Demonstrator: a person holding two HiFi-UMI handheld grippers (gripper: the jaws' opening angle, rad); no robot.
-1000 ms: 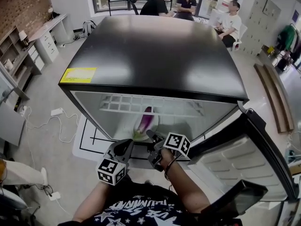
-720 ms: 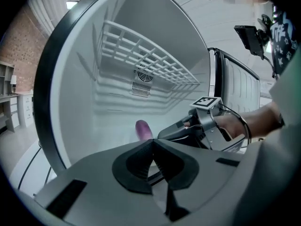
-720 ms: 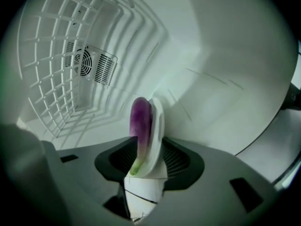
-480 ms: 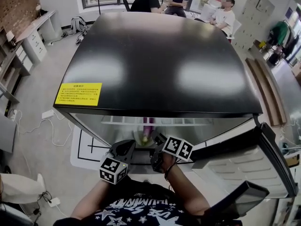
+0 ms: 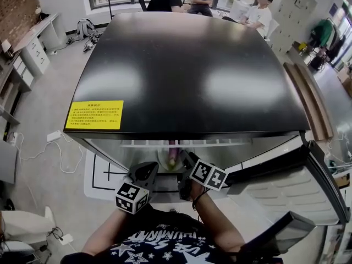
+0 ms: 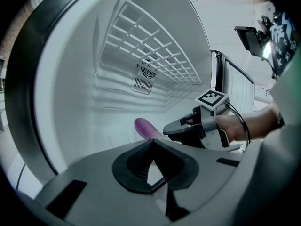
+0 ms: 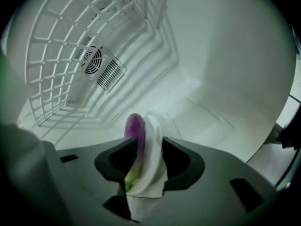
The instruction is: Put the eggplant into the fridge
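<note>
Purple eggplant (image 7: 135, 126) lies against a white plate (image 7: 153, 145), and your right gripper (image 7: 143, 159) pinches the two together between its jaws. That puts the eggplant inside the open fridge (image 5: 192, 65), below the wire shelf (image 6: 155, 46) and in front of the fan vent (image 7: 91, 59). Your left gripper (image 6: 151, 144) is at the fridge mouth, jaws together on nothing. The door (image 5: 286, 191) stands open on your right.

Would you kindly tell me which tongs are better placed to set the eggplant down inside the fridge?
The right. The right tongs are shut on the eggplant and its white plate, inside the fridge. The left tongs are shut and empty, so a release by the right looks enough.
</note>
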